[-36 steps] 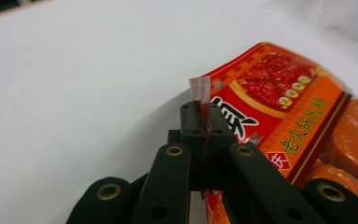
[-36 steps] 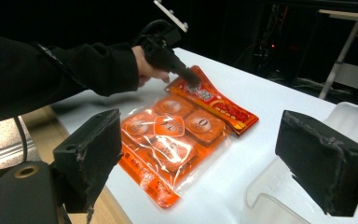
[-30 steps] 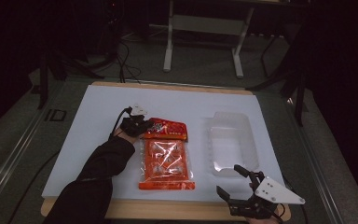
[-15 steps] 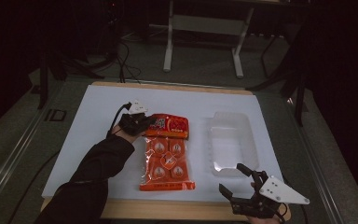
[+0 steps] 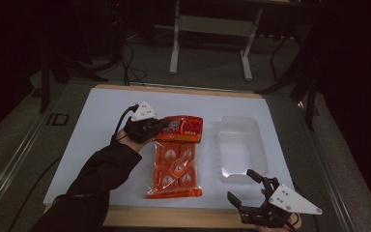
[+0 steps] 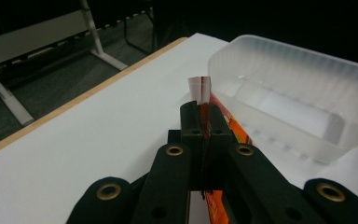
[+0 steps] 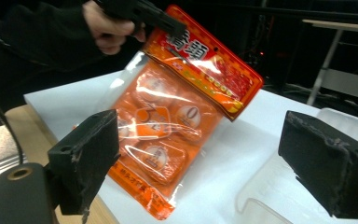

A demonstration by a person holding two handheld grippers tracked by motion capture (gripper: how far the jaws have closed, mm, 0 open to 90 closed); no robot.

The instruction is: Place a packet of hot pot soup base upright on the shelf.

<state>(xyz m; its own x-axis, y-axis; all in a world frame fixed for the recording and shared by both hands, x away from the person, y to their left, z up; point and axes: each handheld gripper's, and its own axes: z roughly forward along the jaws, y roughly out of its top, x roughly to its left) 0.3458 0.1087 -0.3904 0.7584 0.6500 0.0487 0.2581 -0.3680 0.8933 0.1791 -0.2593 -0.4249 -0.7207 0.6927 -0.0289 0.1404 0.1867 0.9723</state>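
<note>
High view: left gripper (image 5: 158, 126), centre-left of frame, clamped on top edge of orange plastic snack bag (image 5: 176, 164); bag's long axis runs toward bottom of frame, lower end on white table (image 5: 96, 121). Clear plastic tray (image 5: 241, 150) just right of bag. Right gripper (image 5: 252, 190), lower right, jaws apart, empty, near tray's bottom edge.

Left gripper view: jaws pinched together on bag's folded edge (image 6: 200, 91); tray (image 6: 289, 93) at upper right.

Right gripper view: bag (image 7: 177, 116) hangs tilted between open jaws, farther off; nothing between.

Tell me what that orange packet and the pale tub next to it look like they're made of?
The orange packet looks like thin glossy plastic film: it shines, wrinkles, and its clear window shows small wrapped pieces inside. The tub seems to be frosted, translucent plastic with ribbed walls; light passes through it. Both are guesses from looks alone.
</note>
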